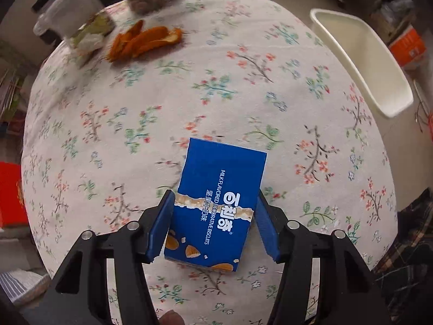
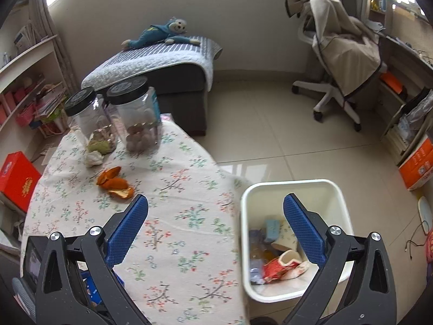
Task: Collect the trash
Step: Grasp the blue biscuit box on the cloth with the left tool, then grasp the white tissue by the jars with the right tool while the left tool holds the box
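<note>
Two blue pads of the left claw (image 1: pixel 213 224) flank a blue biscuit box (image 1: pixel 219 203) lying on the flowered surface (image 1: pixel 216 94); the left pad touches its edge, the right stands just clear, so no grip yet. Orange peel (image 1: pixel 146 42) lies at eleven o'clock, the white bin (image 1: pixel 360 62) at two. From the right wrist, the right claw (image 2: pixel 216 227) hangs spread and empty, the bin (image 2: pixel 292 187) at three o'clock already holding litter. An uneven squeeze could skew the box and let it slip.
</note>
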{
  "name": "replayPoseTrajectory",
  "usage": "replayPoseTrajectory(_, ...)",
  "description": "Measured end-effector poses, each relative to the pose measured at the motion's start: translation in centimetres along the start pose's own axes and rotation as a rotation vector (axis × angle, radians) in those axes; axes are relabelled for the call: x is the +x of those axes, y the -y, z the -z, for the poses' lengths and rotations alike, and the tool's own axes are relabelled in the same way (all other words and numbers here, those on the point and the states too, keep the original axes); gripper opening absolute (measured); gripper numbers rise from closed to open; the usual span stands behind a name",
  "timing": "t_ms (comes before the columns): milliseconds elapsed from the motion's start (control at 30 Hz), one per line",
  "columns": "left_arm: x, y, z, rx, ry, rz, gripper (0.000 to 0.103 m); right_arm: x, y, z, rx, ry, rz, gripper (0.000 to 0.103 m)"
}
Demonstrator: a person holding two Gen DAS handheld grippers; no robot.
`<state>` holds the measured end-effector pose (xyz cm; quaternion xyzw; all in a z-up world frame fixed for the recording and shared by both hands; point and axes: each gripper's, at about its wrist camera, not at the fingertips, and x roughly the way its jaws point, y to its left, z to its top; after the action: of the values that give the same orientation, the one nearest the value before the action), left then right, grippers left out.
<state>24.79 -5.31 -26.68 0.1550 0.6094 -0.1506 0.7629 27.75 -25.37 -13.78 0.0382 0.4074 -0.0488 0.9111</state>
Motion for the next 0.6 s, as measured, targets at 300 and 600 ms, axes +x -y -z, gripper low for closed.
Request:
replayPoseTrajectory(300,-9.3,-16.3,3.1,-0.484,0.271,-0.074,0.057,5.6,-11.1,0.9,-0.145,-0.128,-0.223,0.095)
replayPoseTrajectory(600,-11.8,-22.7,5.8,-0.651,0.340,-0.077,0.058,12.9,-21.1,-1.7,-0.126,-0.128,-0.311,0.079)
